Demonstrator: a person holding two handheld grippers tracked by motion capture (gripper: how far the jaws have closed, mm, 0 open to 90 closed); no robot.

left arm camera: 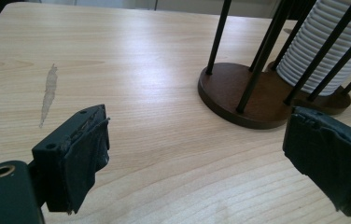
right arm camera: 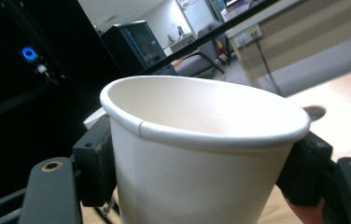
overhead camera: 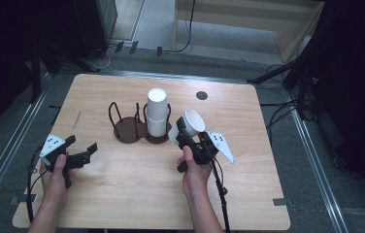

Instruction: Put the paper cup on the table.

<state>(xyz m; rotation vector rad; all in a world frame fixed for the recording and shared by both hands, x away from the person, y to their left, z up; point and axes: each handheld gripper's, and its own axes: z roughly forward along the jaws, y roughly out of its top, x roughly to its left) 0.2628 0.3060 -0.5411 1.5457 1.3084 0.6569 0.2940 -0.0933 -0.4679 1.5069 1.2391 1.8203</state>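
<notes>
Left gripper (overhead camera: 81, 151) low over table (overhead camera: 137, 189), jaws apart, empty. Cup holder (overhead camera: 133, 127) mid-table, stack of paper cups (overhead camera: 157, 112) in right bay. Right gripper (overhead camera: 184, 132) clamped on single paper cup (overhead camera: 191, 122), tilted beside stack. Likely next: seat cup in a bay.

My left gripper (overhead camera: 81, 154) has bare tabletop (overhead camera: 122, 194) all around it, and nothing stands between it and the wire cup rack (overhead camera: 134, 127). The rack's black rods and the cup stack (overhead camera: 157, 114) in its right bay block the middle. My right gripper (overhead camera: 183, 133), carrying a paper cup (overhead camera: 192, 122), sits just beside that stack.
</notes>
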